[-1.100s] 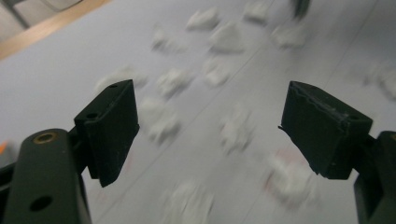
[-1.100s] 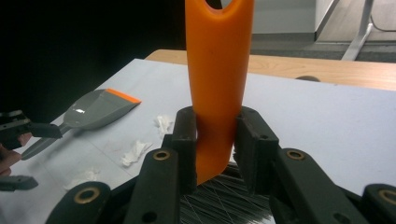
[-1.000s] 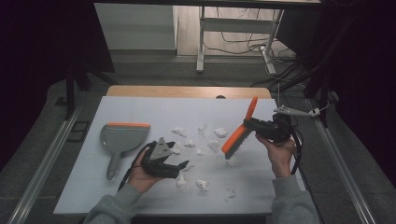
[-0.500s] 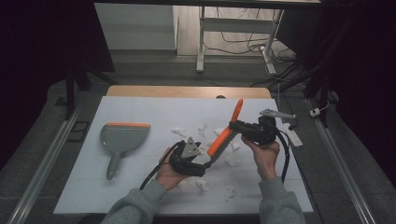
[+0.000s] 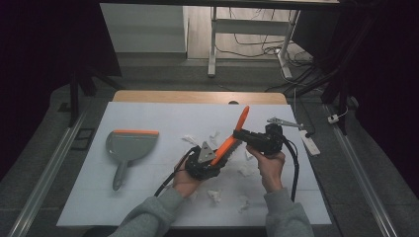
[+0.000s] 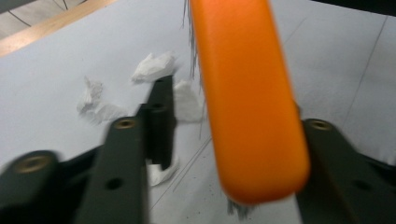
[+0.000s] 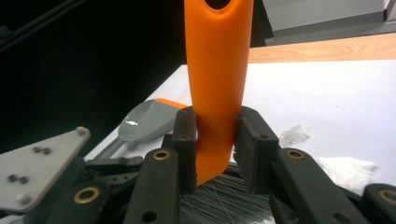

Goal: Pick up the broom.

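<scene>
Brush, orange-handled, sits mid-frame in the high view, slanting from lower left to upper right. In the right gripper view, the right gripper has its jaws clamped on the handle, with bristles showing below. The left gripper, just beside the brush's lower end, has its jaws spread apart around the orange handle in the left gripper view. Paper scraps dot the white table. At frame left lies a grey dustpan.

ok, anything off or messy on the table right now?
Crumpled white paper scraps lie strewn across the white mat. The orange brush is tilted, clamped in the right gripper; the grey dustpan lies apart, unused.
</scene>
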The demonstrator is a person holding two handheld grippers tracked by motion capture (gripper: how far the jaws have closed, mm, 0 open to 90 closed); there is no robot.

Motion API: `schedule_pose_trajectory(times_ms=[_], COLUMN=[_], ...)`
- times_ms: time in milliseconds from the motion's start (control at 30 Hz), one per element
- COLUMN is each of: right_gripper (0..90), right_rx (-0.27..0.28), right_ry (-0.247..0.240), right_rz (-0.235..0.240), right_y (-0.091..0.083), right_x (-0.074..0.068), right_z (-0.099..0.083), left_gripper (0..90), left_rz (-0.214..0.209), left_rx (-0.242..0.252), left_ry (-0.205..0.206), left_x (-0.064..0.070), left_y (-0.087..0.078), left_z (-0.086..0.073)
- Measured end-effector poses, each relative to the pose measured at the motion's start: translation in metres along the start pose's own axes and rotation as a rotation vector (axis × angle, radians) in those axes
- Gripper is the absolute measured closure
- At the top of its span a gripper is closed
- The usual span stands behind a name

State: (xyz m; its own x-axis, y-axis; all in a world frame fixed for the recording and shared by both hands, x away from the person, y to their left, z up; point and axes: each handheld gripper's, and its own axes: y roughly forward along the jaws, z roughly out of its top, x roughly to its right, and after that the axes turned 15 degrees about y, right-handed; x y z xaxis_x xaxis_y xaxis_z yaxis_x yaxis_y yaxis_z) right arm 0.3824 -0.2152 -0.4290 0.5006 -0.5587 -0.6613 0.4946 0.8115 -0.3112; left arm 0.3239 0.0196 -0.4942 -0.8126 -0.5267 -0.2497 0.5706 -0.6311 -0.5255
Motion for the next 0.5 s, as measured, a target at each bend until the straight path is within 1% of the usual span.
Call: schedule_pose_trajectory(times_ms=[67,133,233,267,367,400,467,500], right_gripper=[70.5,70.5,70.4,70.3,70.0,69.4,67.2,62.8], right_rx=[-0.005,-0.008,-0.013,-0.013,-0.018,-0.017,-0.017,-0.014], right_ry=[-0.004,0.000,-0.006,-0.006,-0.005,-0.019,-0.035,-0.049], right_rz=[-0.002,0.001,-0.004,-0.005,-0.009,-0.018,-0.015,-0.024], right_y=[0.002,0.003,0.003,0.004,0.005,0.007,0.007,0.006], right_x=[-0.002,-0.003,-0.004,-0.005,-0.004,-0.006,-0.007,-0.008], right_z=[-0.001,-0.002,-0.002,-0.002,-0.002,-0.003,-0.003,-0.002], left_gripper=[72.5,76.6,78.7,79.4,79.9,80.0,80.0,80.0], left_rz=[0.014,0.001,0.003,-0.007,-0.018,-0.031,-0.037,-0.037], left_rx=[-0.004,-0.009,-0.015,-0.021,-0.028,-0.034,-0.040,-0.040], left_ry=[0.003,-0.012,-0.012,-0.018,-0.015,-0.014,-0.009,-0.011], left_x=[-0.001,-0.004,-0.007,-0.010,-0.012,-0.015,-0.019,-0.021], left_y=[-0.001,-0.002,-0.003,-0.005,-0.007,-0.010,-0.013,-0.016], left_z=[0.000,-0.001,-0.002,-0.003,-0.003,-0.003,-0.003,-0.003])
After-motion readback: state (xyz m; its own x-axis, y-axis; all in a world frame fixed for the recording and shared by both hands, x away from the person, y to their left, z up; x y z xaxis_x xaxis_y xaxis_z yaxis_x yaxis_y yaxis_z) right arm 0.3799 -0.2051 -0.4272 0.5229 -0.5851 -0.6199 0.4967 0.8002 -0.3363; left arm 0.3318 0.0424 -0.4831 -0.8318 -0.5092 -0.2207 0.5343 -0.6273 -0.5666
